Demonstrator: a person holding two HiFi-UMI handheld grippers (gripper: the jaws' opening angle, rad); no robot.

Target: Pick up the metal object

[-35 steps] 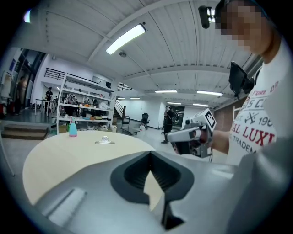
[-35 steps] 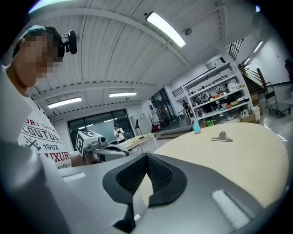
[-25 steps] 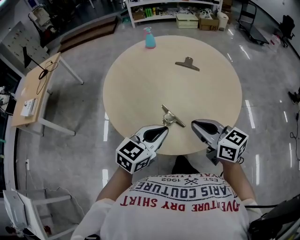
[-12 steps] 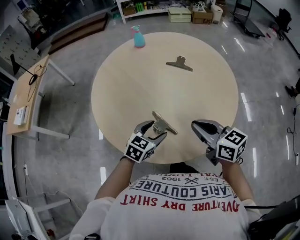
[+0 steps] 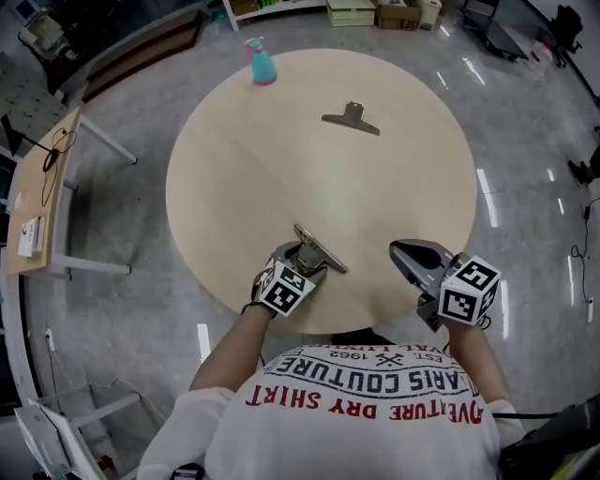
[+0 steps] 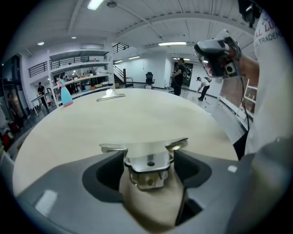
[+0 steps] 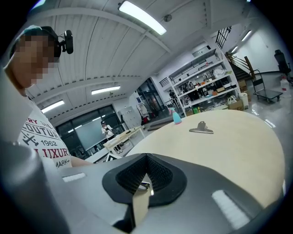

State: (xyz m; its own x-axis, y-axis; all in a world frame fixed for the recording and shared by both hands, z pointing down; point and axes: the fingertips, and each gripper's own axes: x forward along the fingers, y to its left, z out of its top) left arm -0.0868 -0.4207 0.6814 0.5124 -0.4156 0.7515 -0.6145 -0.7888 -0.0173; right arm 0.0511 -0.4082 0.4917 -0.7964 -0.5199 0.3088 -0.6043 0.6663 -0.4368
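Observation:
A metal bulldog clip lies near the front edge of the round beige table. My left gripper is at this clip, its jaws opening, one on either side of the clip's handles; the pads do not press on it. A second metal clip lies far across the table and also shows in the right gripper view. My right gripper hovers at the table's front right, shut and empty, its jaws meeting at the tips.
A teal spray bottle stands at the table's far left edge. A small wooden side table stands to the left on the glossy floor. Shelving with boxes runs along the far wall. My own body is right behind the table's front edge.
My left gripper has moved forward onto the near clip and gone from shut to wide open around it. The right gripper has stayed where it was.

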